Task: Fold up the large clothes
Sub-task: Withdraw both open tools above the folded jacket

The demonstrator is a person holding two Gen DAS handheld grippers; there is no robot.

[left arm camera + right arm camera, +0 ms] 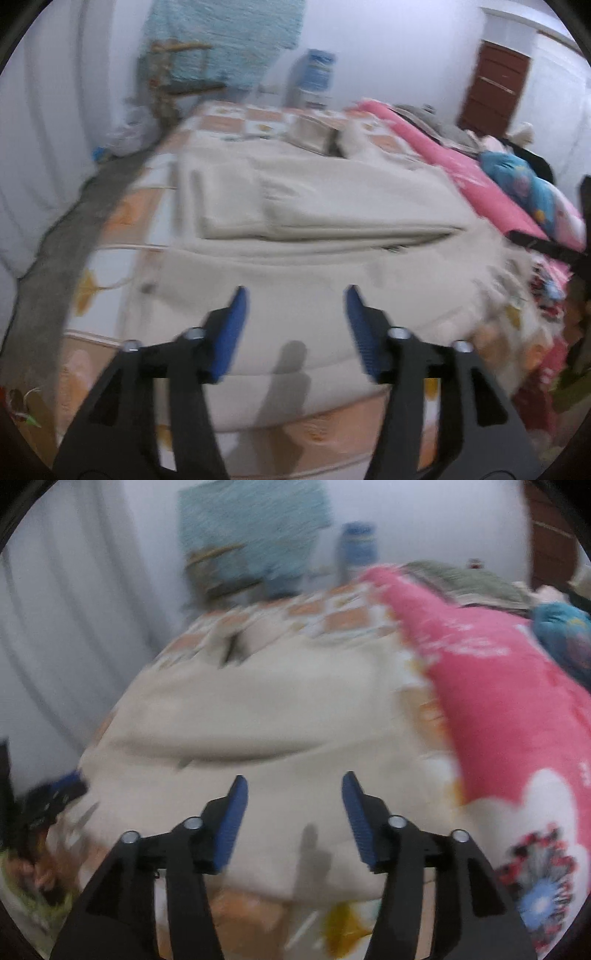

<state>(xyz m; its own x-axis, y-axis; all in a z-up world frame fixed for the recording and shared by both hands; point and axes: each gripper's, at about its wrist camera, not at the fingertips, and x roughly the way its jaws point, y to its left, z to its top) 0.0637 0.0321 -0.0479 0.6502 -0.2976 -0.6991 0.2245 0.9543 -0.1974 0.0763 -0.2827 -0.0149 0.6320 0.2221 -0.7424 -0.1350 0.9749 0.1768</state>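
Two pairs of hand-held tongs, each seen from its own wrist camera, both tilted downward over the cream garment (295, 229) on the bed.

The left tongs (295, 306) stand apart, with nothing between the blue ribbed pads (231, 332). The black arms spread from the lower edge of the view, with silver pivot bolts along them.

The right tongs (294, 790) are likewise parted and empty above the garment's near edge, the blue pads (358, 816) clear of the cloth. That view is heavily blurred, so how far they hang above the cloth is hard to judge.
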